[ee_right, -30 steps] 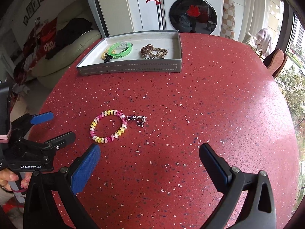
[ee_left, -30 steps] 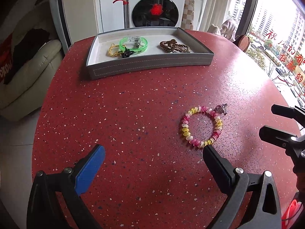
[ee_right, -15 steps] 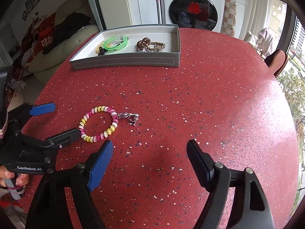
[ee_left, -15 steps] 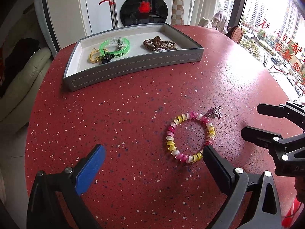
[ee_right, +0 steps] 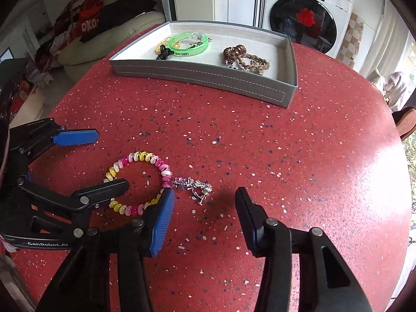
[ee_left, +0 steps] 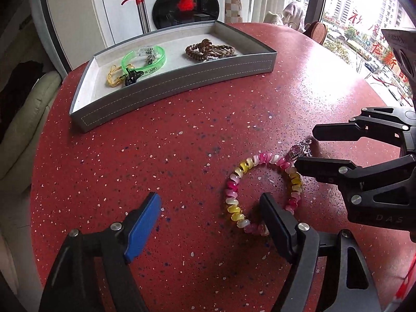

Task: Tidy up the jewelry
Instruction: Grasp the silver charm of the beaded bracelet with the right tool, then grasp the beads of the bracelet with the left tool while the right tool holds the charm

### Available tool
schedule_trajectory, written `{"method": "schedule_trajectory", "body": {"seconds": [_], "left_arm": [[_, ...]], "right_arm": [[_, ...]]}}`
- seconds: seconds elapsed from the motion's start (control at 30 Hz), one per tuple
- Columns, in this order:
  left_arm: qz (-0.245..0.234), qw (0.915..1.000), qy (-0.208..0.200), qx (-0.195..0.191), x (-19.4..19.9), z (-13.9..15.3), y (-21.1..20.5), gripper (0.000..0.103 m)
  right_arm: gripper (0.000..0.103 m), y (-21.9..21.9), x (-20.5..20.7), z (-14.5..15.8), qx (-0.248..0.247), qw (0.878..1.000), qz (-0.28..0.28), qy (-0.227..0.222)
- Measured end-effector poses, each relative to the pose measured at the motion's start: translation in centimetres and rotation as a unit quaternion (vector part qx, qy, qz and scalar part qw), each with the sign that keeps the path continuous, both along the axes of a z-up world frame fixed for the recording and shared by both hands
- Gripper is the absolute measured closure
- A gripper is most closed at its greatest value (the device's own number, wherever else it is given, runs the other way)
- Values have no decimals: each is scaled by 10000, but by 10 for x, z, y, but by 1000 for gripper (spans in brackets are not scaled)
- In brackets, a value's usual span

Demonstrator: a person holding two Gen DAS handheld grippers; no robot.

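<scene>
Pink/yellow/white beaded bracelet (ee_left: 262, 192) lies flat on the red speckled tabletop (ee_left: 182, 135), w/ a small silver charm (ee_right: 192, 186) trailing off one side of the loop. Left gripper (ee_left: 210, 212) points down at the table, jaws spread wide but closing; its blue-padded finger is over bare table and the black one sits at the near edge of the bracelet, over or just inside the bead ring, can't tell if touching. No pinch there: the gap between its fingers is mostly bare table, w/ only the ring's near-left beads in it. Right gripper (ee_right: 204, 205) comes in from the charm side, jaws abt half spread and closing; the charm lies in the gap between its fingers, pads not pressing on it. Its blue pad is at the bracelet's edge right by where the charm joins the beads; contact not clear. In the left wrist view the right gripper's two black fingers straddle the charm. Grey stitched tray (ee_left: 182, 78) sits well apart at the far side of the table, holding a green translucent bangle (ee_left: 145, 59), a yellow cord w/ a black piece (ee_left: 122, 76) beside it, and a brown braided bracelet (ee_left: 209, 49) toward the tray's other end. Behind the table: white front-load washer (ee_left: 186, 2) and a cream sofa (ee_right: 109, 41).
</scene>
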State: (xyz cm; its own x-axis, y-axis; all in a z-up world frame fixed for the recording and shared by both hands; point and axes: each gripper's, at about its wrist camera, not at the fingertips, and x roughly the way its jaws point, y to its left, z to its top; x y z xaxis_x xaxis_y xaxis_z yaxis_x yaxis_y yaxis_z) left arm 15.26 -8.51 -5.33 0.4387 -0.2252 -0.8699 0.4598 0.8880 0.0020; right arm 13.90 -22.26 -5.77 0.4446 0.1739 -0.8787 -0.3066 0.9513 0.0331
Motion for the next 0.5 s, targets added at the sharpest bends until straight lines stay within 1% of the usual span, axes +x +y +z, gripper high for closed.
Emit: {"method": "schedule_trajectory", "body": {"seconds": [0.03,0.1,0.13,0.2,0.27,0.37,0.4,0.5], "left_arm": [[-29,10000,-4,11,1,0,-1,10],[-119,9999,15,-37,1,1,-4,18],[-154,9999,28,-41,1,2,-5,19],[-207,9998,-4,-1,0,2,-9,22],[-287,9996,32,-75,-1,3,-10,30],[-342,9994,28,-54,-3,4,-12,35],[-352,9994,26,-46,-4,4,-13,37],[-348,9994,38,-50,-4,5,-14,38]], "right_arm": [[53,1,2,-2,-39,10000,57,17],[54,5,2,-3,-143,9998,166,-11],[55,7,2,-3,-189,9996,215,-21],[62,8,1,-2,-170,9995,281,-12],[72,9,1,-2,-174,9994,299,-11],[83,11,0,-2,-165,9993,322,-11],[85,11,-1,-1,-162,9994,320,-4],[85,12,-3,-1,-190,9995,239,-24]]}}
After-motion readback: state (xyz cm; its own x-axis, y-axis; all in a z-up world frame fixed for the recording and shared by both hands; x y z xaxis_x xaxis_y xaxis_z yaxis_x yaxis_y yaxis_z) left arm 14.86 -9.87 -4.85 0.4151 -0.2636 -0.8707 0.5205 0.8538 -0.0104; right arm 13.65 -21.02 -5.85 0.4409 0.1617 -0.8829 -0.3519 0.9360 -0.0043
